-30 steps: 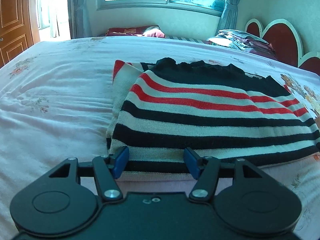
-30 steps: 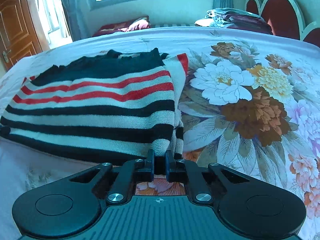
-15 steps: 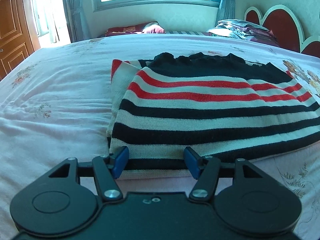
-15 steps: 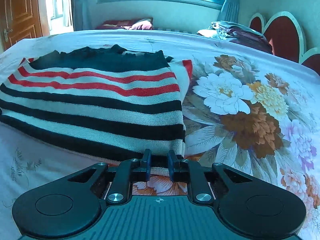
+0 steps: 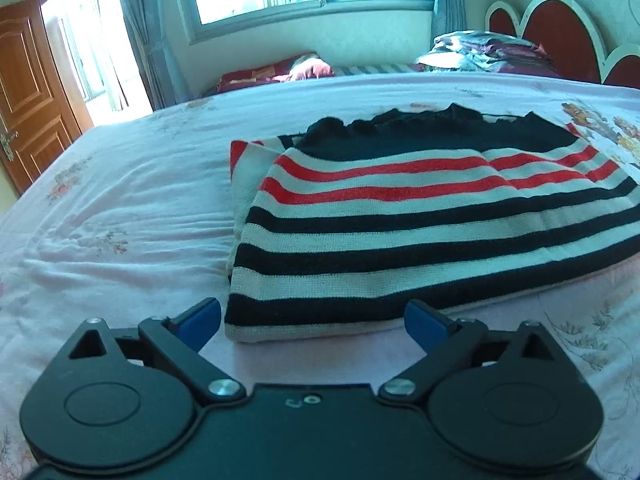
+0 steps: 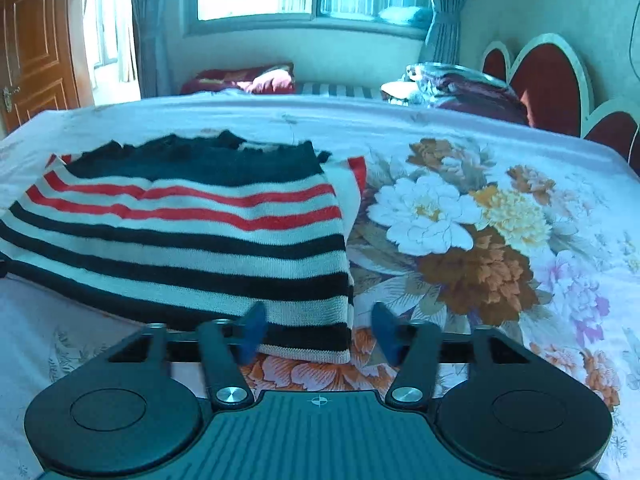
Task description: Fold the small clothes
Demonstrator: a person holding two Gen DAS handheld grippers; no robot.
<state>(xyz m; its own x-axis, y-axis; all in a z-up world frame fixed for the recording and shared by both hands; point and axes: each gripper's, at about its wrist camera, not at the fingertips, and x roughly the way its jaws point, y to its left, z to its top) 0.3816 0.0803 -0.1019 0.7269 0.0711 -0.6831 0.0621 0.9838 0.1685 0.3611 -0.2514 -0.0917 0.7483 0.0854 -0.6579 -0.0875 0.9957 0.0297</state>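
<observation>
A folded knit sweater (image 5: pixel 420 240) with black, white and red stripes lies flat on the bed (image 5: pixel 120 220). In the left wrist view its near-left corner sits between the blue pads (image 5: pixel 200 318) of my left gripper (image 5: pixel 312 320). Those jaws are opening wide, and neither pad touches the knit. The right wrist view shows the same sweater (image 6: pixel 180 240) with its near-right corner inside my right gripper (image 6: pixel 319 332). Its jaws are opening too, and its pads (image 6: pixel 386 332) stand clear of the hem.
The pink sheet carries a large flower print (image 6: pixel 460 240) right of the sweater. A stack of folded bedding (image 6: pixel 460 88) and a red headboard (image 6: pixel 548 76) are at the far right. Red pillows (image 5: pixel 280 74) lie beyond the bed, and a wooden door (image 5: pixel 28 96) stands left.
My right gripper was shut on the sweater's near-right hem and has let it go. The left jaws have spread wider. Both grippers have drawn back a little from the sweater.
</observation>
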